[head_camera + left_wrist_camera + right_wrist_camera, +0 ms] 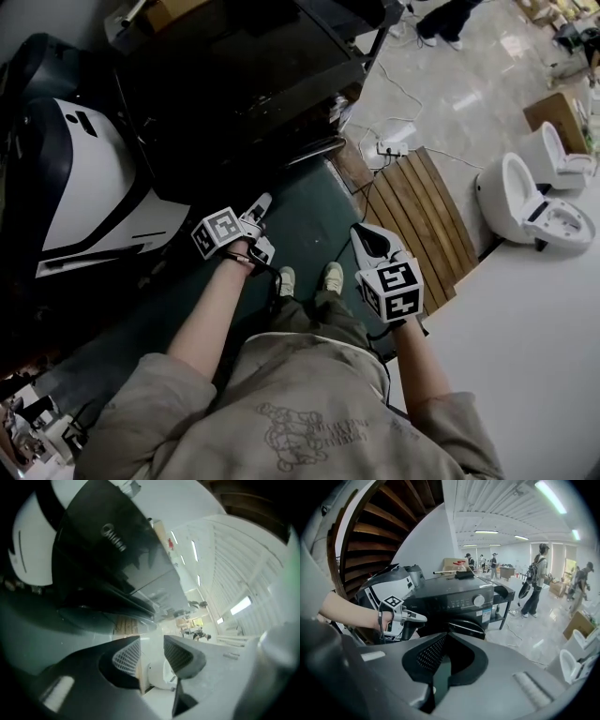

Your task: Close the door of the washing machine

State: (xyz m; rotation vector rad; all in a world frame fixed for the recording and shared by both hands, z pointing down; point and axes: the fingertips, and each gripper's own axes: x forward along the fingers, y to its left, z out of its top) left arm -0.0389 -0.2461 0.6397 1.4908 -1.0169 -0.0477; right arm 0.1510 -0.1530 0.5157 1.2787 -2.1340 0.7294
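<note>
The black front-loading washing machine (244, 75) stands ahead of me; in the right gripper view it (454, 597) shows a silver knob (478, 600). Its round door (464, 626) hangs ajar at the front, its chrome rim (314, 150) swung out over the green mat. My left gripper (262, 211) is held just in front of the machine, short of the door and touching nothing, with jaws open and empty (152, 648). To the right of the door, also clear of it, my right gripper (363, 234) has its jaws together on nothing (445, 637).
A white and black appliance (84, 187) lies to the machine's left. A slatted wooden pallet (422, 216), a power strip with cables (394, 145) and two white toilets (525, 202) are on the right. Several people (536, 578) stand far off in the hall.
</note>
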